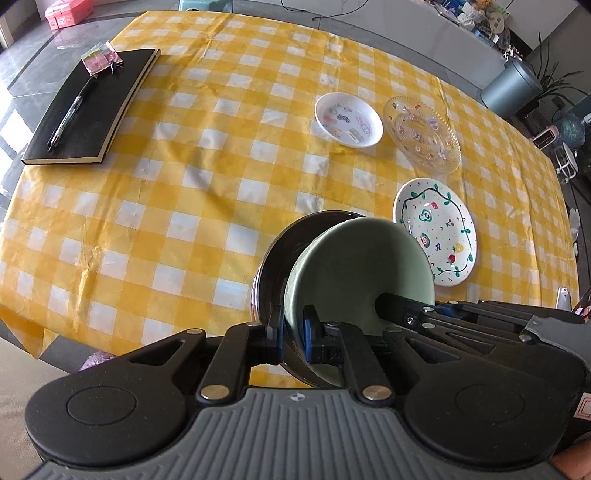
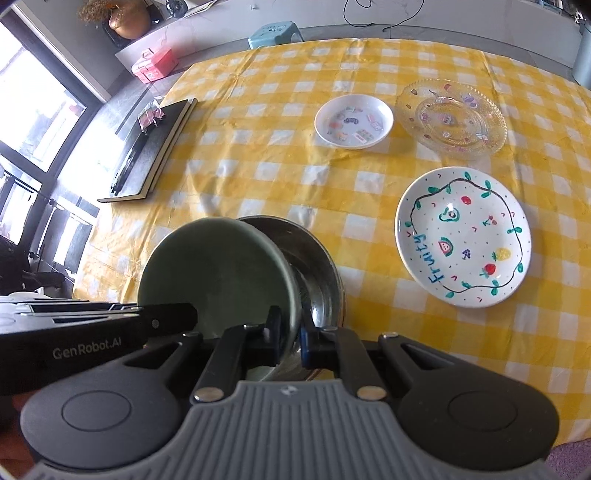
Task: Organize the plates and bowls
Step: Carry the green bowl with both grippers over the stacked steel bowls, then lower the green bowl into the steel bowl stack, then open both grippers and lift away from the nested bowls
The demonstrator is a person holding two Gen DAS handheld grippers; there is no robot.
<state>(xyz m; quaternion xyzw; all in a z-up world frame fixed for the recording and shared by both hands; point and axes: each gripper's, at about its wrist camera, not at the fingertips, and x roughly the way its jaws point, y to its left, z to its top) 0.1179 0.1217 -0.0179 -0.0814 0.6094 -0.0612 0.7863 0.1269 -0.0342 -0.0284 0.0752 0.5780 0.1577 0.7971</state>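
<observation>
My left gripper is shut on the rim of a pale green bowl, held tilted above the table. My right gripper is shut on the opposite rim of the same green bowl. A steel bowl lies just behind the green bowl, which sits partly in it; it shows dark in the left wrist view. A white fruit-painted plate, a small white sticker dish and a clear glass plate lie on the yellow checked tablecloth.
A black notebook with a pen and a small wrapper lies at the far left of the table. A grey bin and plants stand beyond the table at right. A teal stool stands behind.
</observation>
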